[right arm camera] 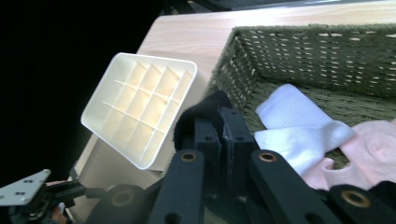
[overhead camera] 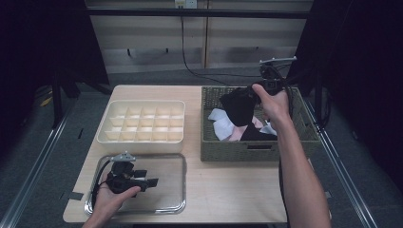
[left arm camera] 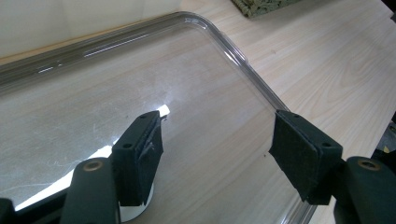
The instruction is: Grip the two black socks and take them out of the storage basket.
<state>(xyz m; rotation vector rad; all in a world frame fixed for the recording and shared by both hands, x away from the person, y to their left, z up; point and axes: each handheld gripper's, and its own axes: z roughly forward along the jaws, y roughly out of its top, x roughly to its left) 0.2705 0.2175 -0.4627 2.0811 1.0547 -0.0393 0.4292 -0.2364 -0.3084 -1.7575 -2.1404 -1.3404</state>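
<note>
Right gripper (overhead camera: 247, 95) fingers clamp a black sock (overhead camera: 237, 108) above wicker basket (overhead camera: 247, 152); left gripper (left arm camera: 217, 149) fingers open over clear tray (left arm camera: 243, 60).

Two tongs are in use, one in each hand: the left tongs (overhead camera: 151, 182) and the right tongs (overhead camera: 247, 93). One wooden surface (overhead camera: 228, 190) carries three containers: one clear tray (overhead camera: 176, 207), one cream divider box (overhead camera: 105, 122) and one woven basket (overhead camera: 304, 137). The divider box has fifteen compartments, five across and three deep. One black sock (overhead camera: 237, 107) hangs from the right tongs. In the basket lie two white socks (right arm camera: 299, 126), one pink garment (right arm camera: 369, 154), and further dark cloth (overhead camera: 256, 135) whose number of pieces cannot be told.
</note>
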